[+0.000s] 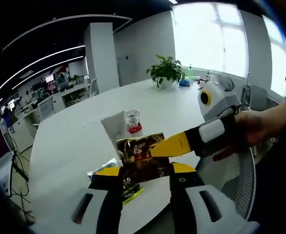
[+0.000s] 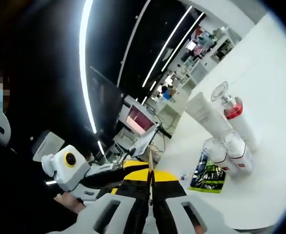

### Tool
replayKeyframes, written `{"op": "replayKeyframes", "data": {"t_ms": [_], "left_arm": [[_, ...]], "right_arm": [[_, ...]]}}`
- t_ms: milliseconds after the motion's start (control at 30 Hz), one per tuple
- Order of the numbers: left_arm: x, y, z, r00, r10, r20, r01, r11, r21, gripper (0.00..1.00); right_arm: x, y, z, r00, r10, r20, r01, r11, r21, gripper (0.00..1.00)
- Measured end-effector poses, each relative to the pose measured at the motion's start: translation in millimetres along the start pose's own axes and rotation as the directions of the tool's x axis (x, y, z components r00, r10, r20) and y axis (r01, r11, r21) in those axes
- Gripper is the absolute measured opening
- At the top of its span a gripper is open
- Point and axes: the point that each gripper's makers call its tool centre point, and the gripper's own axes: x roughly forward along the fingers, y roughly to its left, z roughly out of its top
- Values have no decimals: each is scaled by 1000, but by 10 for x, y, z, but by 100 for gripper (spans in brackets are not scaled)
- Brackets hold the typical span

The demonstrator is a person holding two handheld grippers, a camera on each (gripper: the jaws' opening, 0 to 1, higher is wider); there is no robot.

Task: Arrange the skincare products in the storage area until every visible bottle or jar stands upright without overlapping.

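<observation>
At lower centre, the left tool [image 1: 145,171] is gripping a dark gold sachet [image 1: 142,158], while the right tool [image 1: 169,146] is reaching in from the right, touching it. Behind, a red-collared bottle [image 1: 133,122] is standing on the white worktop [image 1: 69,141].

Your left gripper [image 1: 145,174] hangs over the near edge of the table [image 1: 74,136], with a sachet [image 1: 142,158] between its jaws. Your right gripper [image 1: 157,149] comes in from the right and meets that sachet's right side. Behind the sachet, toward the table's middle, a tube [image 1: 114,126] stands with a capped bottle [image 1: 132,121] just to its right. A flat packet [image 1: 128,194] lies on the table under your left gripper. At the far edge sits a potted plant [image 1: 166,71].

In the right gripper view, two more bottles [image 2: 230,152] stand side by side just beside the tube, with the packet next to them.
</observation>
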Motion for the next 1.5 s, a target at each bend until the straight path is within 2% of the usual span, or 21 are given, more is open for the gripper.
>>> {"op": "replayKeyframes", "data": {"t_ms": [67,167,233,267,367,400,500,600,633,667,700,800,933,1000,1233,1333,1500], "left_arm": [[-12,-6,-46,1000,-18,-11,18,1000,-10,31],[-38,-29,-89,998,-67,-1,67,996,-66,34],[-62,-6,-107,997,-77,-3,77,994,-83,36],[-68,-21,-108,995,-100,0,99,988,-114,36],[-71,31,-106,993,-113,14,114,974,-198,33],[-75,38,-106,991,-131,11,131,971,-201,32],[-77,60,-80,992,-125,12,125,974,-191,26],[-75,28,-48,985,-169,37,173,951,-256,24],[-80,-22,-33,977,-207,47,212,935,-285,24],[-81,-35,-18,975,-217,53,223,931,-290,24],[-86,-11,-30,976,-212,43,216,938,-270,23],[-97,-16,-23,976,-216,39,218,939,-267,20],[-125,-48,0,966,-250,67,258,911,-322,18],[-148,-108,1,952,-296,82,306,893,-329,18],[-163,-83,-46,947,-306,93,317,862,-396,11],[-164,-89,-41,937,-331,112,346,836,-427,6],[-156,-77,-44,935,-333,121,350,820,-452,2]], "right_arm": [[-36,-24,24,1000,-5,3,5,1000,5,0],[-113,-46,92,1000,-6,16,6,1000,21,0],[-158,-53,127,1000,-11,20,10,1000,13,0],[-181,-62,143,1000,-11,20,11,1000,13,0],[-228,-91,175,1000,-18,23,18,1000,15,0],[-237,-84,179,1000,-16,23,16,1000,19,0],[-260,-62,161,1000,-6,10,6,1000,24,0],[-269,-36,125,1000,8,-8,-8,1000,27,0],[-268,-22,117,1000,17,-13,-16,999,30,0],[-265,-3,107,999,27,-18,-26,999,31,0],[-261,22,93,999,39,-27,-38,999,35,0],[-249,91,29,996,73,-57,-71,997,28,0],[-248,149,-8,991,112,-75,-109,993,39,0],[-244,152,-8,990,122,-77,-119,992,44,0],[-247,172,-16,987,141,-80,-136,989,61,0],[-246,188,-30,985,147,-87,-142,988,62,0],[-248,191,-32,985,151,-87,-145,987,65,0]]}}
